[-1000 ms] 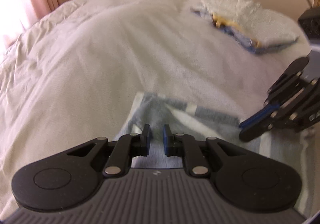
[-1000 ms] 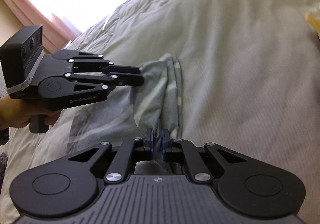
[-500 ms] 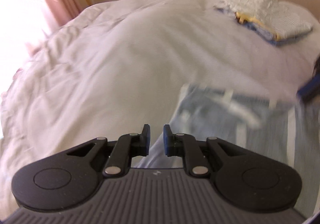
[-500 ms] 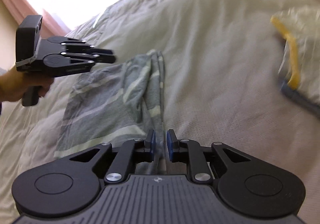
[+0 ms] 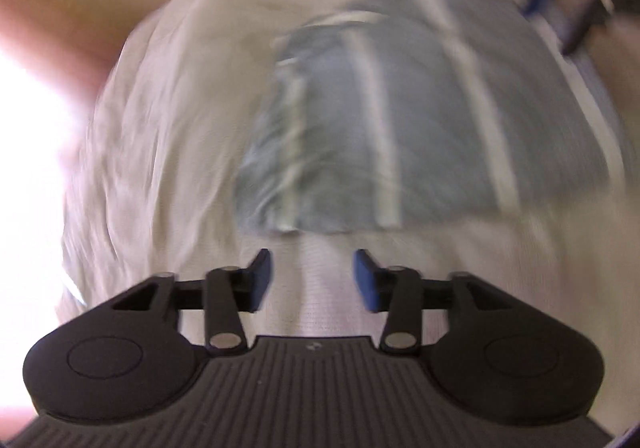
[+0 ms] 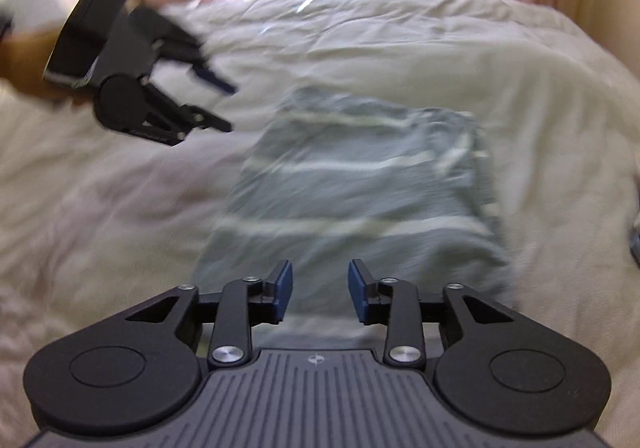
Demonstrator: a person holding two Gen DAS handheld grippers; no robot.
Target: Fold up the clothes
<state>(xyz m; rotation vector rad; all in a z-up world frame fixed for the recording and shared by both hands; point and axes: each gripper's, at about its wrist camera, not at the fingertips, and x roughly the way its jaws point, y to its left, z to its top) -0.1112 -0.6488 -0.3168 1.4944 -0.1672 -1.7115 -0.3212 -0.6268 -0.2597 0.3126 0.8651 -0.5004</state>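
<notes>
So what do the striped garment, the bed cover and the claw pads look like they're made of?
Striped garment: soft matte grey-blue fabric with pale stripes; it crumples along one edge.
Bed cover: pale cream matte cloth, probably cotton, creased and puffy.
Pads: smooth blue, perhaps rubber, on the black plastic-looking right claw.

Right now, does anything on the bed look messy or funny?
A little. The striped grey-blue cloth lies mostly flat on the white bedspread, but its right edge is bunched and wrinkled instead of straight. Both claws, left and right, are open and hold nothing. Blur hides finer detail.
</notes>
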